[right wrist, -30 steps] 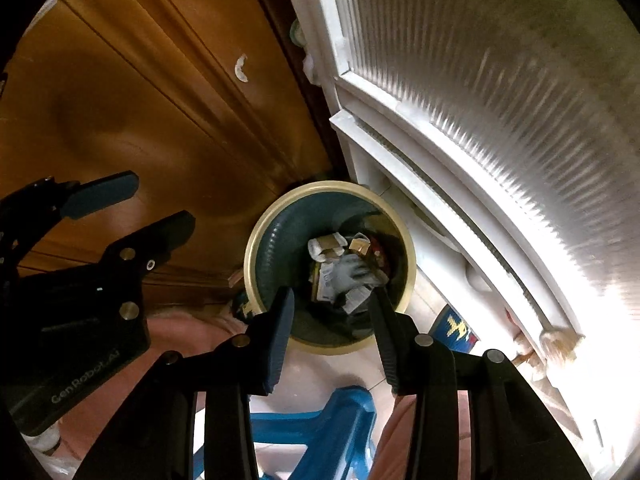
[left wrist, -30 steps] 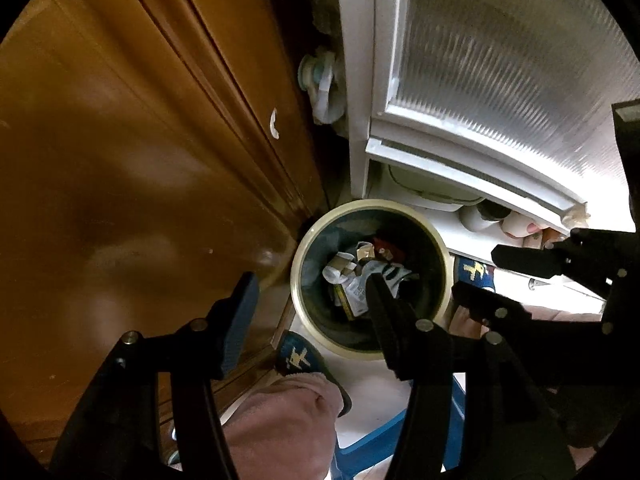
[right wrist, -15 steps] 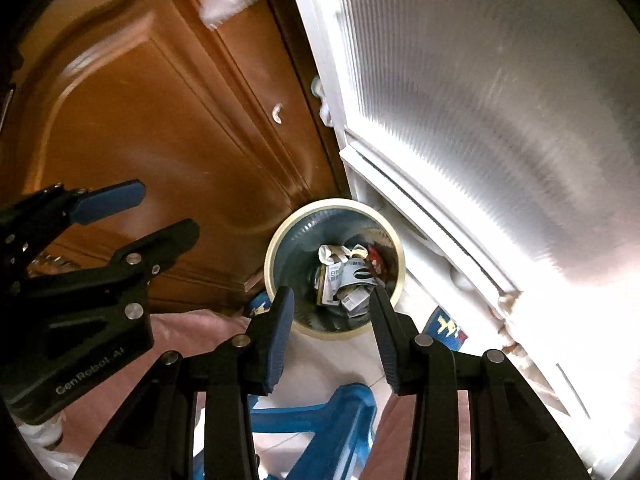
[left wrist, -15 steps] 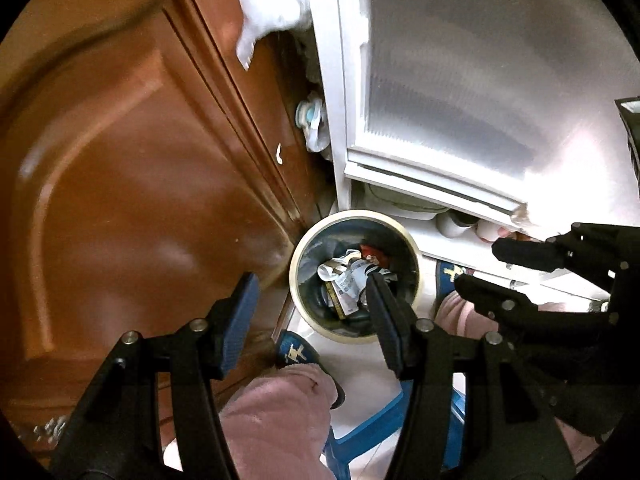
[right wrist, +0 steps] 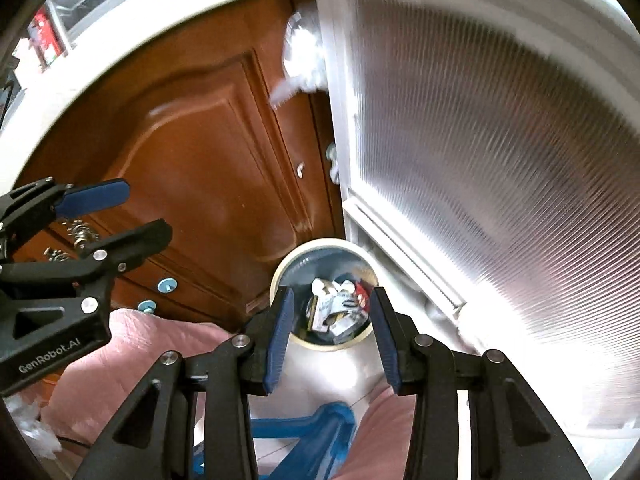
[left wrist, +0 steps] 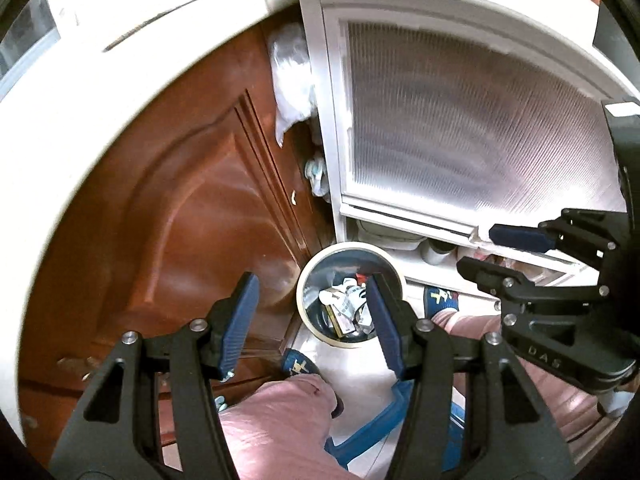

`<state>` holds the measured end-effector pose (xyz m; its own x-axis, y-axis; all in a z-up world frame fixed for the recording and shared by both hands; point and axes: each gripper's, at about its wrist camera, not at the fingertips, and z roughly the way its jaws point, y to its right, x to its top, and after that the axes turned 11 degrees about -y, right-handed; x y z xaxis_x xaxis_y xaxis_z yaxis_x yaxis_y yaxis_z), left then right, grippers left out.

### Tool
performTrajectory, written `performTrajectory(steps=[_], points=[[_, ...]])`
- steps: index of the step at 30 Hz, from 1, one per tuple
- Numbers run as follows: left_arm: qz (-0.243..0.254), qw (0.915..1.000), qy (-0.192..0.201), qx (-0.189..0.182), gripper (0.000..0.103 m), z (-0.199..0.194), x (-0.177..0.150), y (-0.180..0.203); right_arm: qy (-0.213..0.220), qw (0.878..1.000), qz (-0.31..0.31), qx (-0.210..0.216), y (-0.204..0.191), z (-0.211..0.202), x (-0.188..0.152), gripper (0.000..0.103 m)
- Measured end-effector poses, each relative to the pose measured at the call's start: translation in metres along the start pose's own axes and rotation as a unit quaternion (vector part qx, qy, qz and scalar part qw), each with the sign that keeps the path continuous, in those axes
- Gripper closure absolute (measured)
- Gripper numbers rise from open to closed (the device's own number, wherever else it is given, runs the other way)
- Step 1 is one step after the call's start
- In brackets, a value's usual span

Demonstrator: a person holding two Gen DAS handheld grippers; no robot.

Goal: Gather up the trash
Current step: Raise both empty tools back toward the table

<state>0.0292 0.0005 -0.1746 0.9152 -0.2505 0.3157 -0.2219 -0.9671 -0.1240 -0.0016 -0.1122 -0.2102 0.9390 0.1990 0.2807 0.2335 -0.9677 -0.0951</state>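
A round waste bin with a cream rim [left wrist: 316,270] [right wrist: 282,270] stands on the floor far below, in the corner between a wooden door and a frosted white door. Crumpled wrappers and paper trash [left wrist: 346,306] [right wrist: 336,308] lie inside it. My left gripper [left wrist: 312,316] is open and empty, high above the bin. My right gripper [right wrist: 330,320] is open and empty too, also high above the bin. The right gripper shows at the right of the left wrist view [left wrist: 496,250]; the left gripper shows at the left of the right wrist view [right wrist: 140,216].
A brown wooden door [left wrist: 180,220] is at left, a frosted white door [left wrist: 460,140] at right. A white counter edge [left wrist: 100,60] runs across the top. A white plastic bag [left wrist: 292,80] hangs in the corner. The person's pink-trousered legs [left wrist: 280,420], blue slippers [left wrist: 298,364] and a blue stool [right wrist: 320,432] are below.
Both grippers have risen well away from the bin, which now looks smaller. The counter edge and hanging bag have come into view. Both stay open and empty.
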Motion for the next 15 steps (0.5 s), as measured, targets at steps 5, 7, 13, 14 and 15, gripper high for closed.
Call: performTrajectory(steps=[5,7,13,14,15], points=[[-0.008,0.9996,0.025,0.010,0.050,-0.033,-0.005,-0.005,0.025,0.999,-0.021,-0.006,-0.012,-0.033,-0.001,0.063],[-0.014,0.9993,0.034,0.009,0.050,-0.042,-0.004,-0.007,0.034,0.999,-0.031,-0.006,-0.016,-0.045,0.002,0.063],[-0.018,0.9974,0.070,0.004,0.050,-0.078,0.003,-0.013,0.073,0.995,-0.063,-0.002,-0.029,-0.092,0.021,0.062],[-0.016,0.9968,0.078,0.005,0.050,-0.086,0.006,-0.015,0.082,0.995,-0.065,0.002,-0.030,-0.104,0.025,0.062],[-0.014,0.9964,0.084,0.004,0.050,-0.093,0.009,-0.017,0.089,0.994,-0.066,0.007,-0.030,-0.115,0.029,0.059]])
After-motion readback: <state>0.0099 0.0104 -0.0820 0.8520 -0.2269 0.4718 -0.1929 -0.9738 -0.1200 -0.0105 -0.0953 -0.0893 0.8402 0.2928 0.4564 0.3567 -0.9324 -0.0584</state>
